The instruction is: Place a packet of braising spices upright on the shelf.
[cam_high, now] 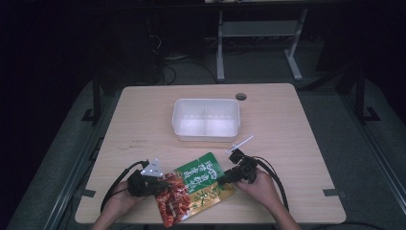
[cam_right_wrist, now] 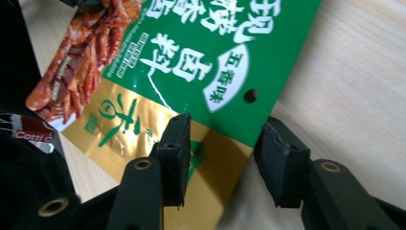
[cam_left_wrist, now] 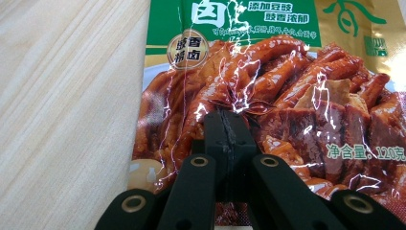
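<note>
- Wooden table (cam_high: 287, 124) carries everything, and well back on it sits the white two-compartment container (cam_high: 206, 120), empty as far as I can see.
- Near my edge lies the green-and-gold snack pouch (cam_high: 194, 187), flat on the table between my two hands.
- Left gripper (cam_left_wrist: 225, 125) has its jaws pressed together on the pouch's printed meat picture; the film puckers there, so I judge it pinched.
- Right gripper (cam_right_wrist: 225, 160) stands with jaws apart, straddling the pouch's gold corner.
- My call: seat that corner deeper between the pads before closing, or the slick film may slip out.
</note>
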`<state>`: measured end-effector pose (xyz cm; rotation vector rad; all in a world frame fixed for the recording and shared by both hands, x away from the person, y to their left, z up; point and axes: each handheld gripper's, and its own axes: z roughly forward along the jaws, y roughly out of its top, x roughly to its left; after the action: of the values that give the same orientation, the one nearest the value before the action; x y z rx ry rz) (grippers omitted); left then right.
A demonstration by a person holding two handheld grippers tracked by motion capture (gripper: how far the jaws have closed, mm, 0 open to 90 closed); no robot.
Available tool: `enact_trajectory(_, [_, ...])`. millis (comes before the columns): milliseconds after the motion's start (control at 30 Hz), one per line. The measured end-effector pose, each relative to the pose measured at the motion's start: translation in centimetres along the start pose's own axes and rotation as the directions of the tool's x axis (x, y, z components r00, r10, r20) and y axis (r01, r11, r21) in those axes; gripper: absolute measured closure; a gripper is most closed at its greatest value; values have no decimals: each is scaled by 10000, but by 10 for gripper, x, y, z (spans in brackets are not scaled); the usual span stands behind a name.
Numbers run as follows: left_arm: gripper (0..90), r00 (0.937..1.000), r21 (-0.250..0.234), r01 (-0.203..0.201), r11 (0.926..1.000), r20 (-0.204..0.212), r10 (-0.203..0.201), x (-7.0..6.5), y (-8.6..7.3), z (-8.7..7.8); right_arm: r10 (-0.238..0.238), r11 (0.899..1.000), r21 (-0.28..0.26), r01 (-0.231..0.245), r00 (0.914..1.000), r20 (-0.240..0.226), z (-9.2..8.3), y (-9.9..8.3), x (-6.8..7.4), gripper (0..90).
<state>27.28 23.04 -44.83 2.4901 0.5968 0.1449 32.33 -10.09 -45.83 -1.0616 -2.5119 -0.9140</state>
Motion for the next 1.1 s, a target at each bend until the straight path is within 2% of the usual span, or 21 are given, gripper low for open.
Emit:
enact_trajectory(67, [900,10000,-2,-6,10000,-23,6,0,0,0,-39,9999,-105,38,9999,-162,1,1,1,598])
enact_trajectory(167, [900,10000,-3,-28,10000,-23,28,0,0,0,-21,9990,-444,-10,9974,-716,-1,5,5,654])
enact_trajectory(233, [900,10000,-28,-8,10000,-24,8,0,1,1,-57,9994,-356,27,9963,-854,1,8,8,660])
enact_trajectory(367, [900,10000,-19,-34,10000,-47,34,-1,1,1,-32,10000,46,35,9967,-808,10,11,10,667])
enact_trajectory(467, [900,10000,-31,-20,10000,-42,20,-1,1,1,-77,9999,137,86,9976,-684,16,12,12,707])
enact_trajectory(500, [900,10000,-39,-14,10000,-36,13,-1,1,1,-71,9998,179,81,9986,-524,18,13,13,760])
enact_trajectory(933, [875,9995,3,-207,9998,-253,207,-4,2,0,238,9997,-5,-239,9973,-689,17,14,13,884])
enact_trajectory(1033, [858,9994,-76,-191,9998,-276,189,-4,2,-2,338,9992,-174,-354,9956,-877,14,14,12,892])
enact_trajectory(1100, [841,9995,-298,-145,9995,-283,136,-3,2,-5,407,9985,-309,-442,9937,-1041,11,14,12,894])
